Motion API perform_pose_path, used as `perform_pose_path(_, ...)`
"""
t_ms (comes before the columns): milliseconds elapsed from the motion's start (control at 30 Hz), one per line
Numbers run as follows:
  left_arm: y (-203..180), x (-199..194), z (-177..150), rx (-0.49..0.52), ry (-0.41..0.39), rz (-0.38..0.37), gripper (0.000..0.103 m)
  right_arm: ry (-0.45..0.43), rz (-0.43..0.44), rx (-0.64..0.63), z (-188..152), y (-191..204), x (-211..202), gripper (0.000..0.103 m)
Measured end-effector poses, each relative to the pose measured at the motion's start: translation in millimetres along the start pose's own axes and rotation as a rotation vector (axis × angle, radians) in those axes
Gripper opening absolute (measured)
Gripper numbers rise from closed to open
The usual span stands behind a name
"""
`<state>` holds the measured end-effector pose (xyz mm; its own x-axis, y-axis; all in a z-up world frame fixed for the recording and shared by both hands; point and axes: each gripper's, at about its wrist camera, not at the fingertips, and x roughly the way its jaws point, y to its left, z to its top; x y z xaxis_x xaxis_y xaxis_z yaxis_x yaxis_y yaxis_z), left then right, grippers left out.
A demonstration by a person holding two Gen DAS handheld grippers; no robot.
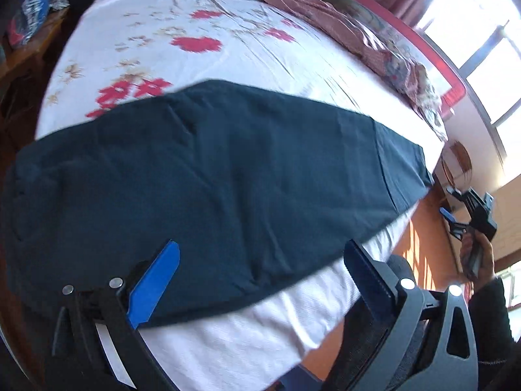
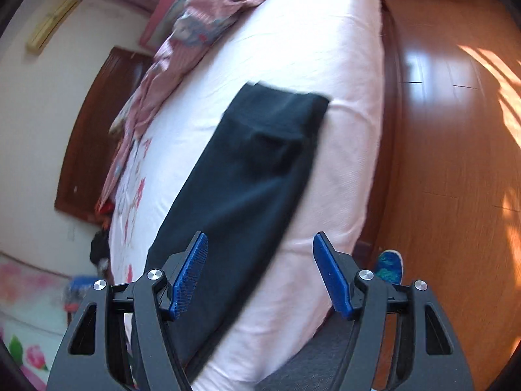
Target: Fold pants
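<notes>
Dark navy pants (image 1: 228, 179) lie flat along the near edge of a bed with a white floral sheet (image 1: 182, 52), folded lengthwise into one long strip. In the right wrist view the pants (image 2: 247, 176) run away from me, their far end squared off. My left gripper (image 1: 263, 260) is open and empty, hovering just above the pants' near edge. My right gripper (image 2: 260, 260) is open and empty, above the strip's near end. The right gripper also shows in the left wrist view (image 1: 469, 215), held off the bed's right end.
A crumpled pink and floral quilt (image 1: 358, 32) lies along the bed's far side. Wooden floor (image 2: 456, 163) runs beside the bed, with a blue slipper (image 2: 389, 265). A wooden bedside stand (image 1: 29, 55) with a blue item sits at the left. A window (image 1: 482, 39) is behind.
</notes>
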<state>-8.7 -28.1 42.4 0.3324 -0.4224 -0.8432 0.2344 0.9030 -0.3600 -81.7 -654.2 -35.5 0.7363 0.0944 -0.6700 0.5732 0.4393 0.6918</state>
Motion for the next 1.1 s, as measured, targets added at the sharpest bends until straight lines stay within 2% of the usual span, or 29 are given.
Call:
perform_pose_path(67,-32.7,14.2,-12.8,0.065,0.059,-0.061,0.101,-0.009,0.016,0.06,15.4,-16.0,10.3,0.067)
perform_pose_path(200,-73.2,30.3,-30.4,0.148,0.158,-0.097,0.101,-0.013,0.058,0.121,28.7,-20.4,48.3,0.067)
perform_pose_path(300,-85.6,28.6,-37.2,0.19,0.179,-0.09,0.101,-0.044,0.083,0.14,37.5,-17.3,64.8,0.066)
perform_pose_path(367,-84.7,25.1,-37.1,0.183,0.169,-0.075,0.101,-0.042,0.088,0.177,39.1,-18.8,73.7,0.06)
perform_pose_path(400,-80.3,23.1,-35.4,0.168,0.164,-0.07,0.101,-0.032,0.106,0.197,39.3,-20.1,77.5,0.05)
perform_pose_path(433,-75.5,21.4,-33.7,0.147,0.162,-0.068,0.101,-0.031,0.102,0.217,38.6,-22.3,80.7,0.047)
perform_pose_path(633,-57.6,17.6,-28.2,0.083,0.146,-0.065,0.101,-0.037,0.204,0.308,33.9,-37.8,81.7,0.04)
perform_pose_path(733,-58.8,19.1,-30.0,0.085,0.148,-0.073,0.101,-0.038,0.244,0.336,30.9,-43.8,82.3,0.025)
perform_pose_path(800,-58.7,19.6,-31.6,0.081,0.154,-0.084,0.101,-0.052,0.24,0.302,29.9,-38.4,77.6,0.018)
perform_pose_path(933,-55.1,15.6,-30.8,0.07,0.138,-0.087,0.101,-0.096,0.149,0.149,30.3,1.7,55.1,0.016)
perform_pose_path(1033,-45.8,3.8,-25.2,0.047,0.097,-0.084,0.101,-0.134,0.052,-0.135,21.9,75.0,28.3,0.016)
perform_pose_path(1100,-36.3,-6.8,-20.5,0.028,0.056,-0.071,0.101,-0.153,0.011,-0.337,2.7,131.5,14.4,0.016)
